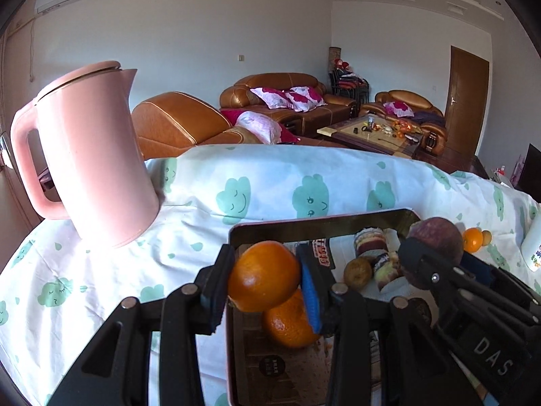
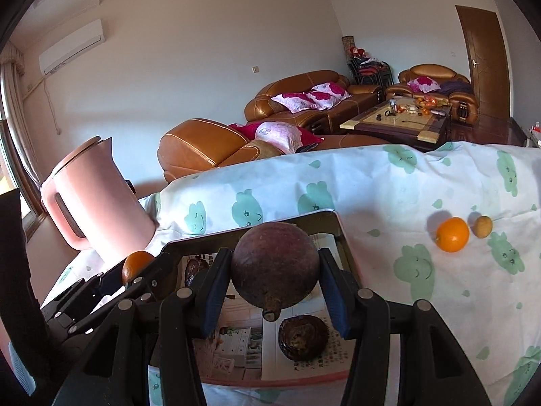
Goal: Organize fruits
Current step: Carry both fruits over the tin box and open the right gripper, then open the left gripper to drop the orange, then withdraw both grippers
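Over tray (image 1: 324, 224) on table (image 1: 101, 270) with cloud cloth, we hold two tongs side by side. Our left tongs (image 1: 265, 282) pinch orange (image 1: 263, 275), up off tray; second orange (image 1: 290, 321) lies in tray right under it. Our right tongs (image 2: 275, 280) pinch dark round fruit (image 2: 275, 264) above another dark fruit (image 2: 303, 337) in tray. Small orange (image 2: 452, 234) and little brown fruit (image 2: 482, 226) sit touching on cloth, right of tray. Pink kettle (image 1: 91, 159) stands left.

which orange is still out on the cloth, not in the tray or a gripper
The orange beside the small yellowish fruit on the cloud-print cloth; the others are over or in the tray.
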`<control>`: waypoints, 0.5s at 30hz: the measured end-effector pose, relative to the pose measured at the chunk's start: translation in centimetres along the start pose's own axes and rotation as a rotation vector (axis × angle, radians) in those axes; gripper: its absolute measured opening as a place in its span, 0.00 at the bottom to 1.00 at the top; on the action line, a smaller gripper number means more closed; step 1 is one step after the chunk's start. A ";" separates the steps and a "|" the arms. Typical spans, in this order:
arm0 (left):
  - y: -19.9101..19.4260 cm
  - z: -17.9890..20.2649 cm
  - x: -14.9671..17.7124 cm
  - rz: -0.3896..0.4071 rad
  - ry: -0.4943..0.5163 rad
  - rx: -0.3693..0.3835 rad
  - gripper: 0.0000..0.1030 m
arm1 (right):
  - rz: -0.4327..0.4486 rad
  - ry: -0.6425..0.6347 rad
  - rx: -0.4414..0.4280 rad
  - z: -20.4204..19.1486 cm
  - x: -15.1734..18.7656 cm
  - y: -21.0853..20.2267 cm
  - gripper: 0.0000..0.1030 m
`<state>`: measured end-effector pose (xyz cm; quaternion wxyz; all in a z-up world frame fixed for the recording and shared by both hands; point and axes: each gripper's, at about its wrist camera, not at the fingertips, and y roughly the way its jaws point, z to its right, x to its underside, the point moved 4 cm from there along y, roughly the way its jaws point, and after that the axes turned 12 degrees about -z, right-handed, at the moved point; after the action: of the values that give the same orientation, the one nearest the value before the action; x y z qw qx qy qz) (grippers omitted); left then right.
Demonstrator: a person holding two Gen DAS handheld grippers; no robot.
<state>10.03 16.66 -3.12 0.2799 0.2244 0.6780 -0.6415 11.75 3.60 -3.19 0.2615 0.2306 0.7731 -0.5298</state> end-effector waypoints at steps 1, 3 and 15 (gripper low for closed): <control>0.1 0.1 0.1 -0.007 0.000 -0.005 0.38 | -0.017 0.009 -0.014 0.1 0.2 0.5 0.52; 0.5 0.1 0.2 -0.018 0.000 -0.012 0.38 | -0.052 0.030 -0.056 0.5 0.3 1.4 0.52; 0.0 -0.2 0.2 0.035 -0.006 -0.102 0.81 | 0.045 -0.010 -0.143 -0.4 0.4 -0.9 0.54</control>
<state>9.87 16.83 -3.27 0.3041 0.2196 0.7051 -0.6018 10.84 3.67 -2.67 0.2930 0.2259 0.8024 -0.4683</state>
